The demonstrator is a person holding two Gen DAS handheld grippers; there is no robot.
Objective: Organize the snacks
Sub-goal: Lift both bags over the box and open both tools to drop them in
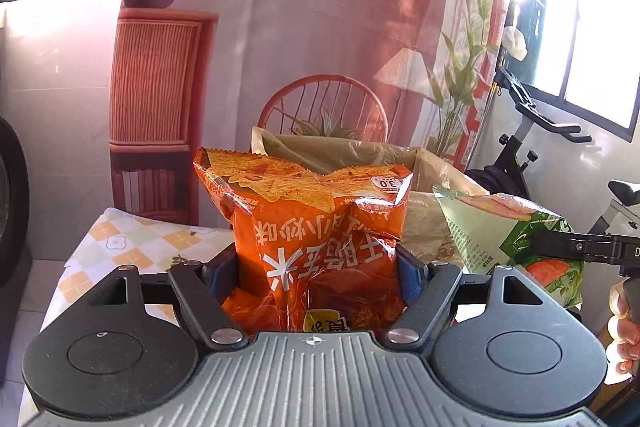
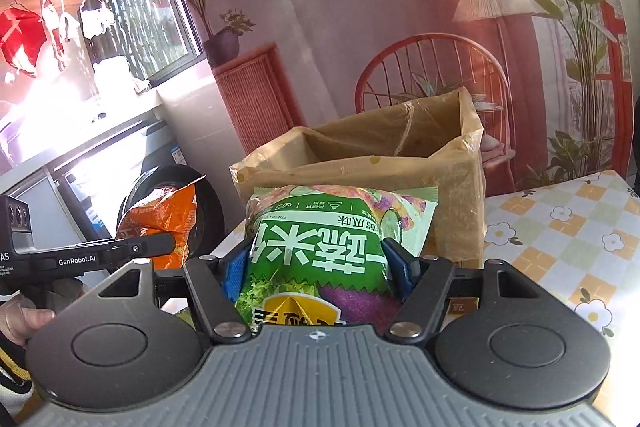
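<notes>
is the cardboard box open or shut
Open. The cardboard box has its top flaps up, and a plastic liner is draped over its rim. The right wrist view shows its inner walls; the bottom is hidden.

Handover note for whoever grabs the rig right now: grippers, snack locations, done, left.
Left gripper: shut on the orange snack bag, held upside down, off the table.
Right gripper: shut on the green snack bag, also inverted and held up.
Cardboard box, lined with a plastic bag, stands open on the checked tablecloth just beyond both bags. What shows of its inside looks empty; the bottom is hidden.
Done: both bags picked up.
Left: probably put each bag into the box and let go. No other snacks are in view.
</notes>
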